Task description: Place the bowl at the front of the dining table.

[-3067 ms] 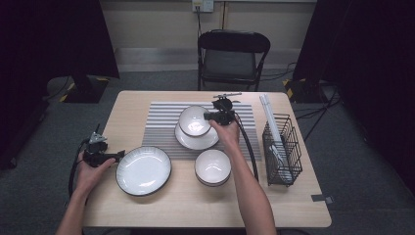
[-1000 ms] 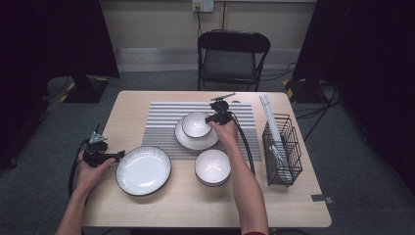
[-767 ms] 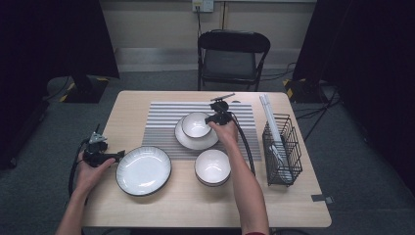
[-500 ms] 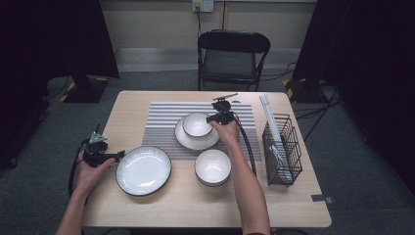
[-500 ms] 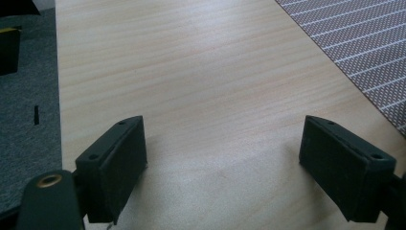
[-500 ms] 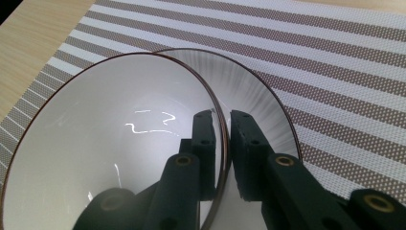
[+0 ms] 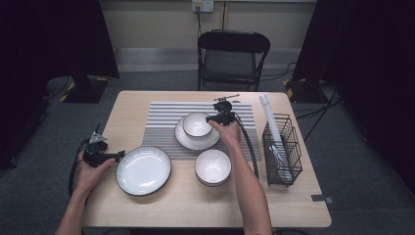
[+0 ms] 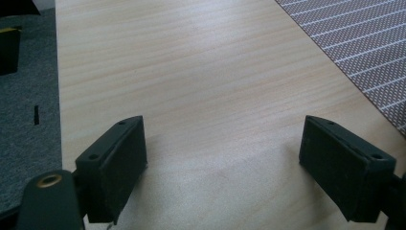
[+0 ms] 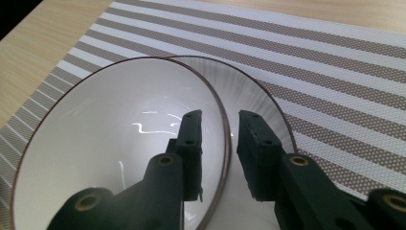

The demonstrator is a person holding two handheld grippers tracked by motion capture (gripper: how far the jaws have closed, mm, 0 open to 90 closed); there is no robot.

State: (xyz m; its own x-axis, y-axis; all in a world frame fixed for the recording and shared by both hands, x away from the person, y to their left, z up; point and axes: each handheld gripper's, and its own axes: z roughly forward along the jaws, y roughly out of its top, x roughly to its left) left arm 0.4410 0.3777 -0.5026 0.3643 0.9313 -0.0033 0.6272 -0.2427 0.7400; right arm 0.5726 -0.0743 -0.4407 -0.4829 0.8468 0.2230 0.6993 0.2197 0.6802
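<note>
A small white bowl [image 7: 196, 123] with a dark rim sits on a white plate [image 7: 188, 142] in the middle of the striped placemat [image 7: 161, 117]. My right gripper [image 7: 211, 119] is at the bowl's right edge. In the right gripper view its jaws straddle the bowl [image 9: 119, 143] rim, one inside and one outside above the plate [image 9: 268, 103]. They have just been opening, with a gap on both sides of the rim. My left gripper [image 7: 120, 154] rests at the table's left, open [image 8: 222, 139] over bare wood.
A large white plate [image 7: 143, 170] lies near the front left, just right of the left gripper. A second white bowl [image 7: 213, 166] stands in front of the placemat. A black wire basket [image 7: 281, 147] holding white utensils stands at the right. A folding chair [image 7: 234, 56] is behind the table.
The bowl and the right gripper have shifted slightly towards me and settled onto the plate. The left hand has kept still.
</note>
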